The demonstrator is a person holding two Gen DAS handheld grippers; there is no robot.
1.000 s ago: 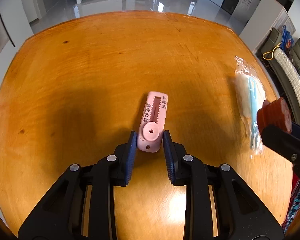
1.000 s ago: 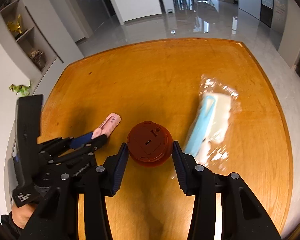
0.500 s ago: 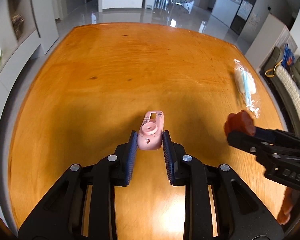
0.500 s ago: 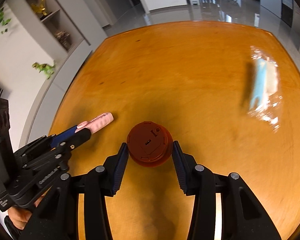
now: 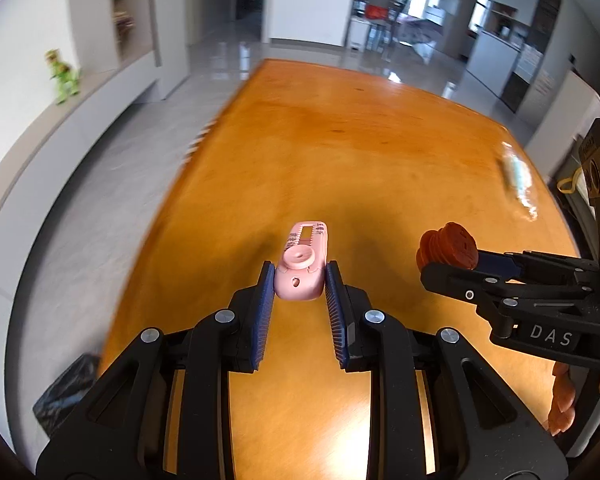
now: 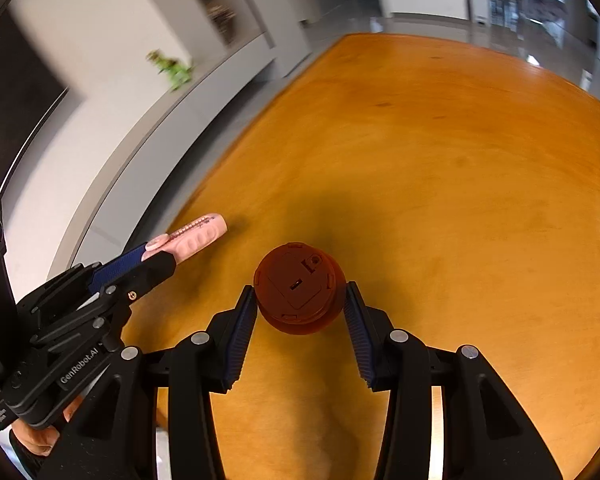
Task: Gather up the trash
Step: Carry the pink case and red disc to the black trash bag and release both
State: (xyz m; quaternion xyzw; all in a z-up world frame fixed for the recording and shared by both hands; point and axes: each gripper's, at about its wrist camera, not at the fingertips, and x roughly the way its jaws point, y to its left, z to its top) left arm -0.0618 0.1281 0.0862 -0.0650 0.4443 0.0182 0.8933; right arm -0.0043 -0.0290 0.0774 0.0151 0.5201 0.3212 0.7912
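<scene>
My left gripper (image 5: 299, 276) is shut on a pink plastic device (image 5: 302, 264) and holds it above the orange wooden table (image 5: 360, 152). It also shows in the right wrist view (image 6: 196, 238), held at the left. My right gripper (image 6: 300, 300) is shut on a round red-brown cap (image 6: 298, 292), lifted off the table. The cap also shows in the left wrist view (image 5: 449, 247) at the right. A clear packet with a blue-and-white item (image 5: 518, 176) lies on the table near its far right edge.
A black bin bag (image 5: 66, 392) sits on the floor left of the table. The table's left edge (image 5: 168, 208) runs beside grey floor. A low ledge with a green toy (image 5: 64, 76) lines the left wall.
Both grippers have lifted and swung left with their objects. The views now show the table's left edge and the floor. The packet has slid toward the right of both views.
</scene>
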